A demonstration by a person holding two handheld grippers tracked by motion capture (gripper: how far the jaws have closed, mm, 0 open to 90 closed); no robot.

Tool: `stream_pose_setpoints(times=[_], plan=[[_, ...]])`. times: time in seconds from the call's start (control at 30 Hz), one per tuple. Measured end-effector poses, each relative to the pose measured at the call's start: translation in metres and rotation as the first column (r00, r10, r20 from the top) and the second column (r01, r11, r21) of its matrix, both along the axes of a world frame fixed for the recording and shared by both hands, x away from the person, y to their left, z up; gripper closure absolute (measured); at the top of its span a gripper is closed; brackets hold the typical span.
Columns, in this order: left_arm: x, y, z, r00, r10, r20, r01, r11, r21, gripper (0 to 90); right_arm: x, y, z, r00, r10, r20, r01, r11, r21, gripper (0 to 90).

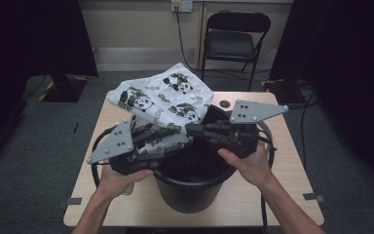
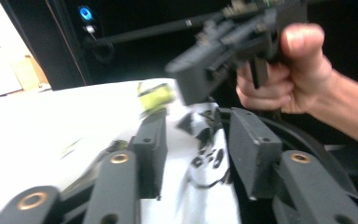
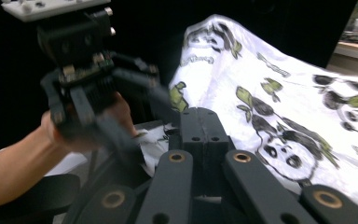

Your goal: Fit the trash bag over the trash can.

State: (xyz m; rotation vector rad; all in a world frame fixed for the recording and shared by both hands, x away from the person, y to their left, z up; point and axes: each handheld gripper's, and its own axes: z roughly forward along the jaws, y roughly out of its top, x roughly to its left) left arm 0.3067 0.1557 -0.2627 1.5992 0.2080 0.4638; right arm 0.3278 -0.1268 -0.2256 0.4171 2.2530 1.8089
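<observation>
A white plastic bag (image 1: 165, 97) printed with pandas billows over the far rim of a black bin (image 1: 195, 184) that stands on the table. My left gripper (image 1: 179, 140) reaches in from the left over the bin. Its jaws stand open with the bag's edge (image 2: 205, 154) lying between them (image 2: 198, 135). My right gripper (image 1: 190, 129) comes in from the right, tip to tip with the left one. Its jaws are pressed together (image 3: 198, 116) at the bag's near edge (image 3: 270, 93). The pinched part of the bag is hidden behind the jaws.
The bin takes up the middle of a small wooden table (image 1: 282, 195). A small dark round object (image 1: 224, 104) lies behind the bin. A black folding chair (image 1: 236, 36) stands beyond the table. Cables trail from both grippers round the bin.
</observation>
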Motion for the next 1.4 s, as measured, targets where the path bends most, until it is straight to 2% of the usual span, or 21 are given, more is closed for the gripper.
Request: stream_pose_setpoints(times=[0.1, 0.23, 0.4, 0.5, 0.63, 0.7, 0.77, 0.83, 0.87, 0.93, 1.0, 1.03, 1.07, 1.13, 1.2, 1.27, 1.33, 1.4], plan=[[0.002, 0.016, 0.005, 0.9985, 0.054, -0.013, -0.054, 0.9969, -0.056, 47.3, -0.003, -0.008, -0.002, 0.9999, -0.009, 0.005, 0.009, 1.000, -0.017, 90.0], [0.010, 0.036, 0.012, 0.9902, 0.133, -0.043, -0.138, 0.9793, -0.148, 37.3, -0.006, -0.015, -0.008, 1.0000, -0.007, 0.004, 0.007, 0.999, -0.045, 90.0], [0.022, 0.042, 0.017, 0.9806, 0.186, -0.062, -0.195, 0.9602, -0.200, 26.3, -0.010, -0.017, -0.016, 1.0000, 0.003, 0.009, -0.002, 0.998, -0.067, 90.0], [0.025, 0.042, 0.020, 0.9825, 0.175, -0.064, -0.185, 0.9547, -0.233, 23.1, -0.011, -0.019, -0.020, 0.9999, 0.004, 0.010, -0.003, 0.997, -0.073, 90.0], [0.020, 0.033, 0.030, 0.9910, 0.129, -0.035, -0.134, 0.9620, -0.238, 20.1, -0.011, -0.019, -0.025, 1.0000, 0.002, 0.004, -0.002, 0.996, -0.092, 90.0], [0.020, 0.023, 0.034, 0.9943, 0.101, -0.036, -0.106, 0.9714, -0.212, 18.2, -0.010, -0.018, -0.027, 1.0000, 0.005, 0.000, -0.005, 0.995, -0.100, 90.0], [0.023, 0.012, 0.034, 0.9953, 0.081, -0.052, -0.088, 0.9851, -0.148, 21.0, -0.011, -0.016, -0.029, 0.9999, 0.012, 0.009, -0.011, 0.993, -0.115, 90.0], [0.025, 0.006, 0.031, 0.9963, 0.062, -0.060, -0.069, 0.9919, -0.107, 41.6, -0.013, -0.016, -0.030, 0.9996, 0.026, 0.010, -0.024, 0.992, -0.128, 90.0], [0.027, 0.002, 0.029, 0.9966, 0.049, -0.066, -0.055, 0.9942, -0.093, 45.9, -0.014, -0.015, -0.030, 0.9994, 0.031, 0.012, -0.029, 0.990, -0.139, 90.0], [0.029, -0.002, 0.026, 0.9975, 0.032, -0.062, -0.036, 0.9974, -0.063, 66.6, -0.015, -0.015, -0.032, 0.9990, 0.038, 0.023, -0.034, 0.986, -0.163, 90.0], [0.028, -0.006, 0.024, 0.9986, 0.012, -0.051, -0.014, 0.9991, -0.039, 80.7, -0.015, -0.016, -0.032, 0.9990, 0.043, 0.014, -0.040, 0.986, -0.159, 80.9], [0.028, -0.006, 0.023, 0.9987, 0.002, -0.051, -0.003, 0.9995, -0.031, 87.7, -0.014, -0.017, -0.031, 0.9995, 0.026, 0.017, -0.023, 0.988, -0.150, 69.1], [0.028, -0.008, 0.023, 0.9982, -0.008, -0.059, 0.007, 0.9995, -0.030, 90.0, -0.014, -0.018, -0.031, 0.9998, 0.007, 0.017, -0.005, 0.990, -0.142, 63.9], [0.027, -0.010, 0.021, 0.9984, -0.024, -0.052, 0.024, 0.9997, 0.000, 90.0, -0.013, -0.021, -0.029, 0.9998, 0.009, 0.018, -0.006, 0.993, -0.118, 56.8], [0.026, -0.013, 0.019, 0.9983, -0.036, -0.045, 0.038, 0.9988, 0.032, 90.0, -0.013, -0.022, -0.026, 0.9996, -0.015, 0.025, 0.018, 0.994, -0.108, 49.0], [0.024, -0.017, 0.018, 0.9978, -0.048, -0.045, 0.050, 0.9978, 0.044, 90.0, -0.013, -0.021, -0.022, 0.9991, -0.027, 0.033, 0.030, 0.995, -0.093, 41.8], [0.023, -0.019, 0.017, 0.9976, -0.055, -0.041, 0.058, 0.9964, 0.062, 90.0, -0.012, -0.018, -0.015, 0.9981, -0.043, 0.043, 0.046, 0.995, -0.083, 38.7], [0.023, -0.021, 0.016, 0.9973, -0.060, -0.042, 0.063, 0.9952, 0.075, 90.0, -0.011, -0.015, -0.007, 0.9979, -0.031, 0.058, 0.034, 0.997, -0.063, 37.7]])
